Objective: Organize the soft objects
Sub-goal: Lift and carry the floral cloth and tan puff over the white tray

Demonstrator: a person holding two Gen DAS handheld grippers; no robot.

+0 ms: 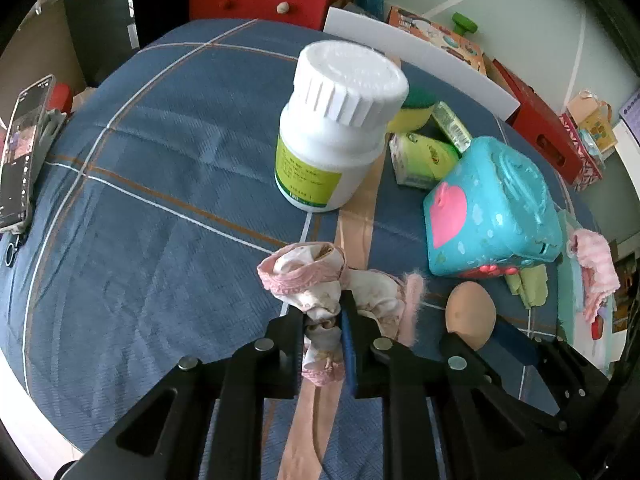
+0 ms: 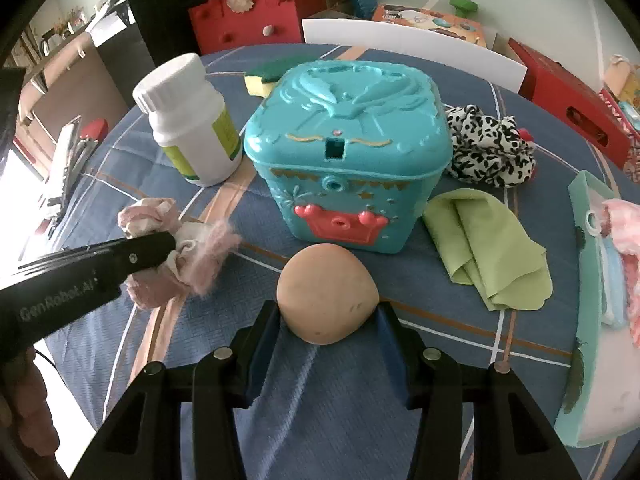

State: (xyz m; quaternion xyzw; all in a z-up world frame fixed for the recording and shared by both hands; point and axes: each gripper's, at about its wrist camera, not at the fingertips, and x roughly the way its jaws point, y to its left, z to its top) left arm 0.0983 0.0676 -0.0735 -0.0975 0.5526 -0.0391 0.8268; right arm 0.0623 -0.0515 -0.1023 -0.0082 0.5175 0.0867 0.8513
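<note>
A: Quick pass. The left gripper (image 1: pixel 324 320) is clamping the crumpled pink-and-white frilly sock bundle (image 1: pixel 308 280), jaws nearly together with fabric bunched between them. The bundle is sitting over the blue checked tablecloth (image 1: pixel 160 200), in front of the white plastic pill bottle with the ribbed cap (image 1: pixel 332 128).

B: And the right gripper (image 2: pixel 328 320)?

A: It's pinching the beige egg-shaped squishy ball (image 2: pixel 326 294), pads pressing both sides, jaws held partway apart by it. The ball is sitting just in front of the turquoise plastic toy chest with the red crown clasp (image 2: pixel 344 144).

B: So both hands are holding something. Where's it all going?

A: Probably the pale teal tray (image 2: pixel 584 280) at the right edge; pink fluffy fabric (image 2: pixel 624 216) is already lying in it. That's a guess.

B: Tips for the lift?

A: The sock is hanging loose below the left jaws, so I'm thinking lift high enough that the tail isn't dragging across the bottle or the chest. The grip is on a fold, not the middle, so go slowly or it's slipping out. For the ball, keep the squeeze light; it's rounded and could pop forward.

B: Anything in the path?

A: The folded light green cloth (image 2: pixel 484 248) and the black-and-white spotted fabric (image 2: pixel 488 148) are lying between chest and tray. Pass above them.
</note>
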